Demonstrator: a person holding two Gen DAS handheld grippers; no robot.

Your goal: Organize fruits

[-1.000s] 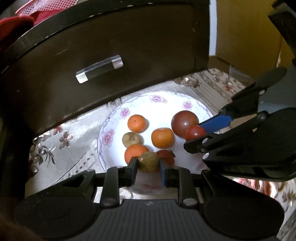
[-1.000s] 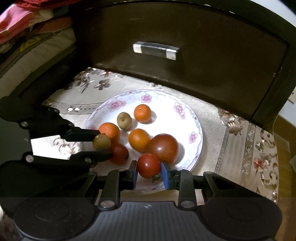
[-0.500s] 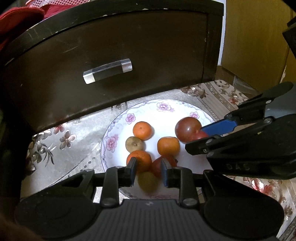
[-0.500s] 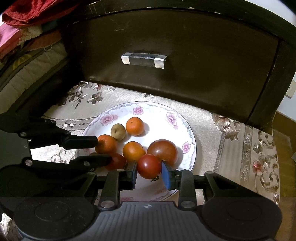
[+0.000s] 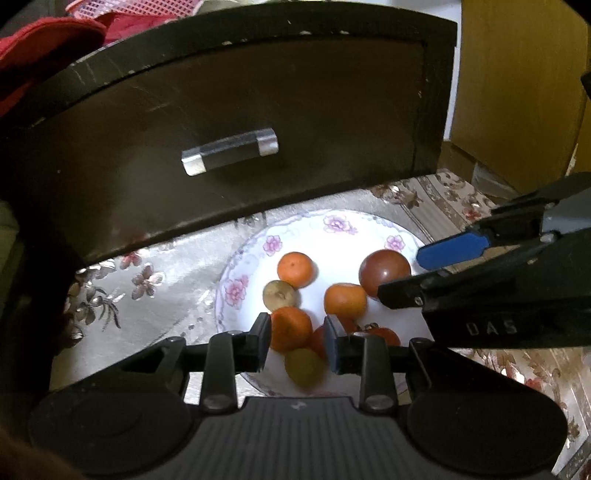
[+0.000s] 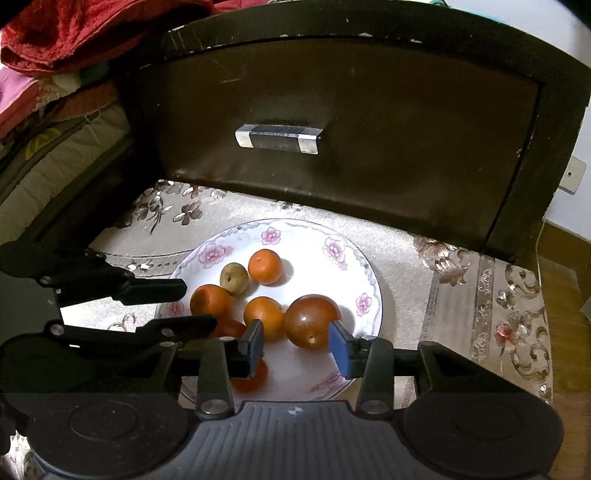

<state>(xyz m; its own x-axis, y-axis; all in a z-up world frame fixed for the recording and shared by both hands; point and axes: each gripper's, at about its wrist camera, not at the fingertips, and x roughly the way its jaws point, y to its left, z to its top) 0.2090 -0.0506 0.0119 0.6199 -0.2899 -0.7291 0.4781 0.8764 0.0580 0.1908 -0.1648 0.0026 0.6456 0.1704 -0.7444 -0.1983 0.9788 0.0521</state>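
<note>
Left gripper (image 5: 297,343) is above the near rim of the plate (image 5: 369,225), jaws parted, gripping nothing. A blurred greenish fruit (image 5: 304,367) lies on the plate below and between the pads, clear of both. An orange (image 5: 290,328) shows just past the left pad; a red tomato (image 5: 384,334) is partly hidden behind the right finger

Right gripper (image 6: 297,345) is also over the near side of the plate (image 6: 369,273), jaws wide apart and empty. A large dark tomato (image 6: 312,321) sits between the pads, closer to the blue right pad (image 6: 340,350); whether pad and fruit touch I cannot tell. A red tomato (image 6: 251,380) lies on the plate under the left finger, mostly covered

Plate contents, right wrist view:
- mandarin (image 6: 265,266) toward the far side
- brownish fruit (image 6: 233,277) just beside it, touching or nearly so
- orange (image 6: 210,302) on the left
- second orange (image 6: 264,317) in the middle, against the dark tomato
- another red fruit (image 6: 231,328) behind the left gripper's finger, partly hidden

All fruit is on the plate; none is off it in either view. The plate rests on a floral cloth (image 6: 461,295). Behind it stands a dark drawer front (image 6: 369,129) with a clear handle (image 6: 277,138). Red fabric (image 6: 74,33) is piled at upper left

In the left wrist view the right gripper's fingers reach in from the right, blue pad near the dark tomato (image 5: 384,271)
</note>
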